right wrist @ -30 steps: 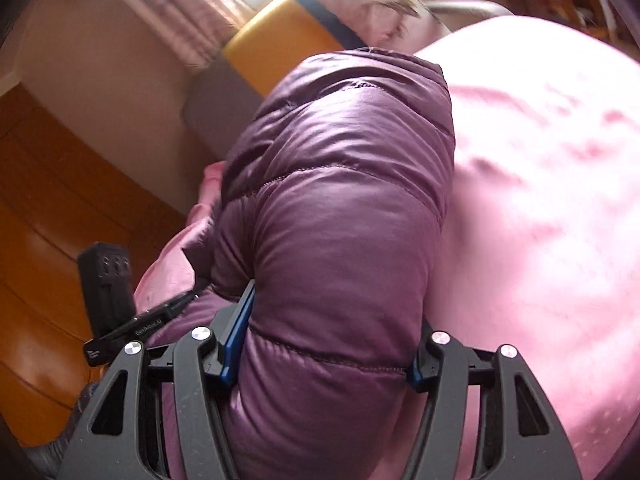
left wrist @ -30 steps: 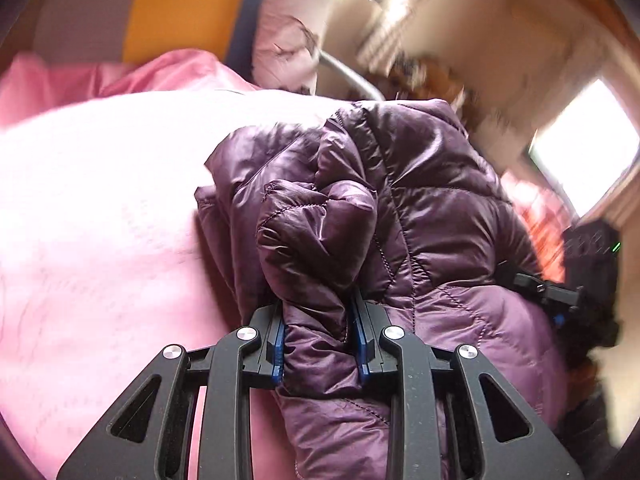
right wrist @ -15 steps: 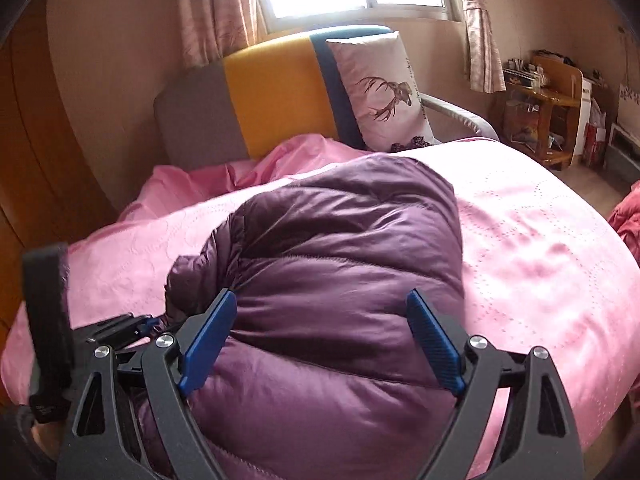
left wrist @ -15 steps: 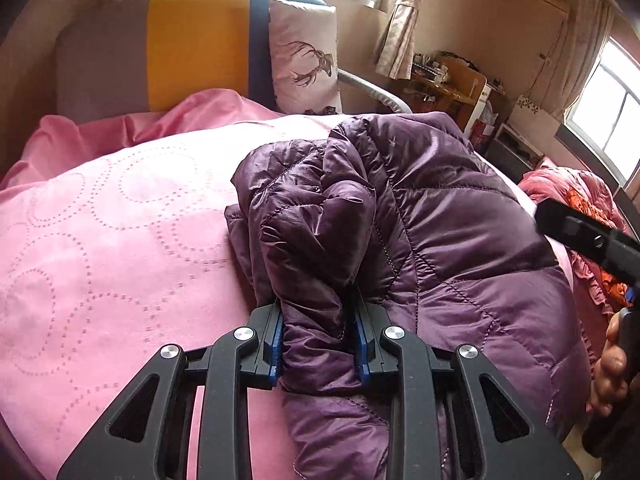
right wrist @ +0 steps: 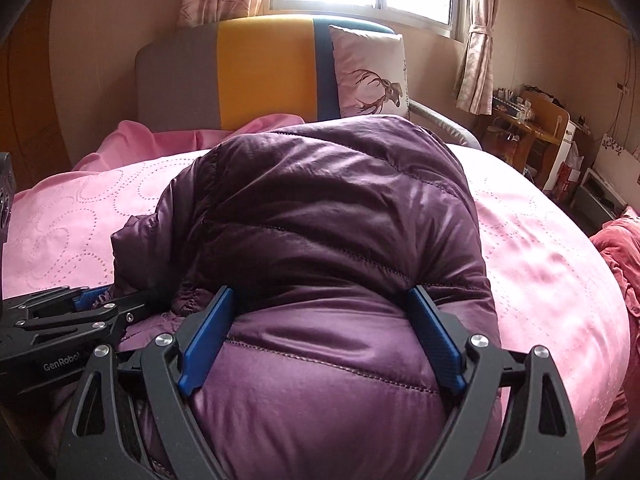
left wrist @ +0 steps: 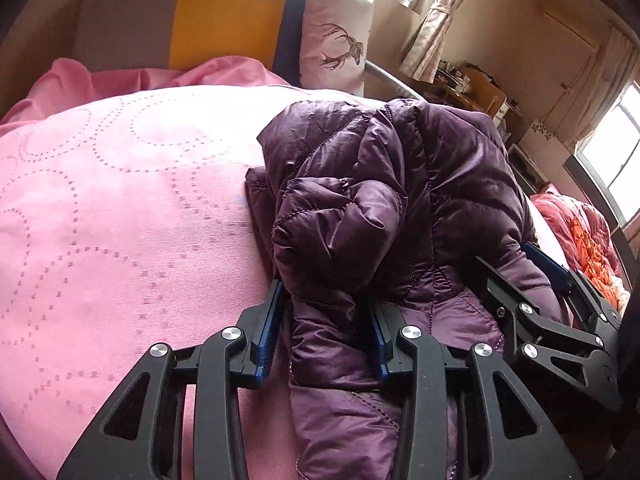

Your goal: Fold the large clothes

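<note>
Purple quilted jacket [left wrist: 400,184], pink dotted-circle bedspread [left wrist: 120,208]

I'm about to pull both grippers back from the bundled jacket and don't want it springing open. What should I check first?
1. Left gripper released from the purple quilted puffer jacket: ok, jaws just opened, gap shows at one pad.
2. Right gripper released: ok, jaws just widened; jacket bulges between them.
3. Jacket lying on the pink dotted bedspread: ok.
4. Bundle tidy: not ok, bunched fold sticks up.
5. Fold holds unaided: cannot tell.
</note>
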Demonstrator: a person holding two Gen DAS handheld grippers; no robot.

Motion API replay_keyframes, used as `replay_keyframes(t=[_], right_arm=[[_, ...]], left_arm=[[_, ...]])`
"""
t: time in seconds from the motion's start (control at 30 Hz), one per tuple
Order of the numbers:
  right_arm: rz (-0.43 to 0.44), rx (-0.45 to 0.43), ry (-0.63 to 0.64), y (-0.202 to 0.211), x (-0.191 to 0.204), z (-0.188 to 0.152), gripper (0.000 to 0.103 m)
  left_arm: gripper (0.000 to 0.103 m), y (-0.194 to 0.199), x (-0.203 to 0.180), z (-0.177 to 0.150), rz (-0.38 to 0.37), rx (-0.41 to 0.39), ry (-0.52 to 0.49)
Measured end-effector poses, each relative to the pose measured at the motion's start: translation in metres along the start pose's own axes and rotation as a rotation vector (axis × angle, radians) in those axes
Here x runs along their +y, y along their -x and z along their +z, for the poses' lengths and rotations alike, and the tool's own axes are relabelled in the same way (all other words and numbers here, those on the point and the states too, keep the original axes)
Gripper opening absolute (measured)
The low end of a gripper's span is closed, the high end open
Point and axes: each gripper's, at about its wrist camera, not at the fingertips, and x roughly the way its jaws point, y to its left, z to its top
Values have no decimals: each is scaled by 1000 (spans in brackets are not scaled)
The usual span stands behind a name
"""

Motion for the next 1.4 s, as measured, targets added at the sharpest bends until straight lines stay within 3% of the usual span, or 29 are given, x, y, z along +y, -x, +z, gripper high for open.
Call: replay_keyframes(t=[0.03,0.1,0.17,0.3,0.5,0.6,1.0,1.17,1.4], right_arm=[[7,-5,-10,6,-2,1,87],[14,-23,-34,24,-5,-1,88],[16,-48,-55,43,-4,-7,92],[27,-74,-68,73,-1,-24,96],[51,-34,-84,107,1,-44,96],[51,-30,-104,124,-1,-51,99],[-111,-71,-212,165,4,-64,101],[-148,-101,-214,182,11,-69,101],[-164,-77,-210,190,18,-82,101]], left_arm=[[67,6,1,0,45,-10,15],[79,17,5,-1,68,-28,46],[83,34,8,-5,59,-44,74],[87,68,-3,-15,111,-108,54],[98,99,-25,-33,174,-154,26],[99,112,-32,-45,194,-178,17],[99,148,-42,-75,296,-259,-6],[99,155,-41,-85,302,-276,-12],[99,156,-41,-93,331,-267,-11]])
